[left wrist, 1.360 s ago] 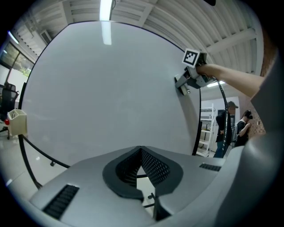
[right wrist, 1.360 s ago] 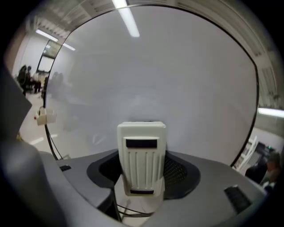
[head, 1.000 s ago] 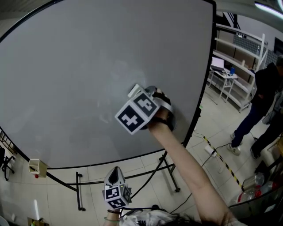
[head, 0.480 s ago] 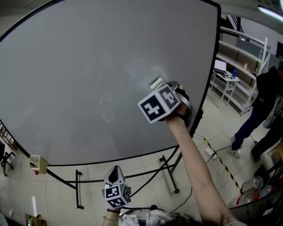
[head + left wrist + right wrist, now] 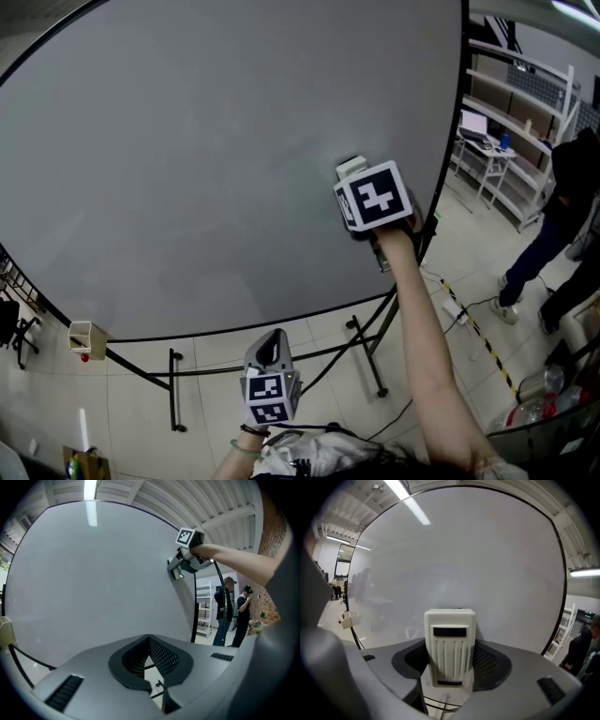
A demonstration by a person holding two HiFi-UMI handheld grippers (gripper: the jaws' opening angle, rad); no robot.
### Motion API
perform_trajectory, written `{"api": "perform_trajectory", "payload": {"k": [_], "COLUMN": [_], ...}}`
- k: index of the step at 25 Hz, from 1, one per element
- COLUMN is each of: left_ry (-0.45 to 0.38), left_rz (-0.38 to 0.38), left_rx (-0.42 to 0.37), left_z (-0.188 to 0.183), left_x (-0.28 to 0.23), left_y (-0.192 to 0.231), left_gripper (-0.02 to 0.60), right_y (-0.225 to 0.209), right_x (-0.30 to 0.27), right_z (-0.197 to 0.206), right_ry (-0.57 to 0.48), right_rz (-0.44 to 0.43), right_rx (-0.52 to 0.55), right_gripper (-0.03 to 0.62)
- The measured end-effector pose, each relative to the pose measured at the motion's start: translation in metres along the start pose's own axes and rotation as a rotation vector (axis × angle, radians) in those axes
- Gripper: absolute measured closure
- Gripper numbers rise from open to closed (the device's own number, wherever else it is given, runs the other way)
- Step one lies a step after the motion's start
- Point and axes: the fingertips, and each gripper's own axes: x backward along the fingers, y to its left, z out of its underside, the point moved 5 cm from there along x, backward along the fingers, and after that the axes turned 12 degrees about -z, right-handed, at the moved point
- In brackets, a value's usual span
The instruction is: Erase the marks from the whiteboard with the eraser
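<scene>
The big grey whiteboard (image 5: 187, 169) fills most of the head view. My right gripper (image 5: 356, 183) is shut on the cream eraser (image 5: 352, 169) and presses it flat against the board near its right edge. In the right gripper view the ribbed eraser (image 5: 450, 644) stands upright between the jaws, and a faint smudge (image 5: 411, 631) shows on the board (image 5: 487, 550) to its left. My left gripper (image 5: 270, 345) hangs low below the board, shut on nothing. The left gripper view looks up at the board (image 5: 93, 583) and at the eraser (image 5: 174, 569) held against it.
The board rests on black stand legs (image 5: 366, 356). A small box (image 5: 86, 337) hangs at its lower left corner. To the right are white shelves (image 5: 525, 94), a person in dark clothes (image 5: 562, 216) and a striped cable strip (image 5: 478, 337) on the tiled floor.
My right gripper has swept the eraser to the right and slightly up across the board, ending near the right edge. The left gripper stays low, still shut.
</scene>
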Motion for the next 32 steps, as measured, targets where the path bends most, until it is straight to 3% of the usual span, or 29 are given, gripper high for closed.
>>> {"api": "perform_trajectory", "payload": {"k": [2, 5, 7, 9, 11, 13, 15, 17, 19, 21, 22, 24, 25, 28, 29, 31, 32], "left_ry": [-0.013, -0.012, -0.006, -0.006, -0.001, 0.011, 0.026, 0.036, 0.037, 0.028, 0.022, 0.011, 0.009, 0.012, 0.014, 0.020, 0.023], "left_rz": [0.014, 0.043, 0.069, 0.086, 0.086, 0.064, 0.030, 0.002, -0.011, -0.009, -0.002, 0.017, 0.027, 0.030, 0.023, 0.005, -0.001], "left_rx": [-0.021, -0.030, -0.025, -0.021, -0.016, -0.005, 0.012, 0.026, 0.038, 0.048, 0.051, 0.051, 0.052, 0.065, 0.068, 0.072, 0.072], "left_z": [-0.006, -0.006, -0.005, -0.004, -0.001, 0.002, 0.007, 0.011, 0.012, 0.011, 0.009, 0.007, 0.007, 0.008, 0.009, 0.011, 0.012], "left_x": [0.001, -0.003, -0.004, 0.000, 0.003, 0.004, 0.004, 0.001, -0.003, -0.007, -0.008, -0.005, -0.002, 0.002, 0.003, 0.003, 0.003], "left_y": [-0.005, -0.013, -0.026, -0.037, -0.038, -0.030, -0.017, -0.007, -0.002, -0.006, -0.011, -0.021, -0.024, -0.023, -0.020, -0.011, -0.009], "left_gripper": [0.589, 0.589, 0.589, 0.589, 0.589, 0.589, 0.589, 0.590, 0.589, 0.590, 0.589, 0.589, 0.589, 0.589, 0.589, 0.589, 0.590], "right_y": [0.033, 0.100, 0.117, 0.087, 0.026, -0.021, -0.023, 0.014, 0.070, 0.118, 0.128, 0.116, 0.094, -0.006, -0.029, -0.034, -0.018], "right_x": [-0.008, -0.021, -0.025, -0.013, 0.010, 0.017, 0.011, 0.000, -0.014, -0.021, -0.021, -0.015, -0.010, 0.018, 0.021, 0.016, 0.011], "right_z": [-0.014, -0.037, -0.041, -0.039, -0.034, -0.014, 0.003, -0.009, -0.034, -0.051, -0.054, -0.050, -0.046, -0.036, -0.024, -0.001, 0.000], "right_ry": [0.002, 0.036, 0.037, -0.006, -0.035, -0.001, 0.065, 0.074, 0.059, 0.058, 0.058, 0.050, 0.045, 0.023, 0.044, 0.108, 0.121], "right_rz": [-0.013, -0.013, -0.054, -0.078, 0.022, 0.078, 0.055, 0.047, 0.025, -0.024, -0.063, -0.138, -0.132, 0.087, 0.112, 0.083, 0.070], "right_rx": [0.062, 0.286, 0.348, 0.275, 0.189, 0.076, -0.006, 0.075, 0.252, 0.401, 0.428, 0.364, 0.311, 0.215, 0.153, 0.041, 0.046], "right_gripper": [0.316, 0.316, 0.316, 0.316, 0.316, 0.318, 0.318, 0.318, 0.318, 0.318, 0.318, 0.318, 0.318, 0.318, 0.316, 0.316, 0.318]}}
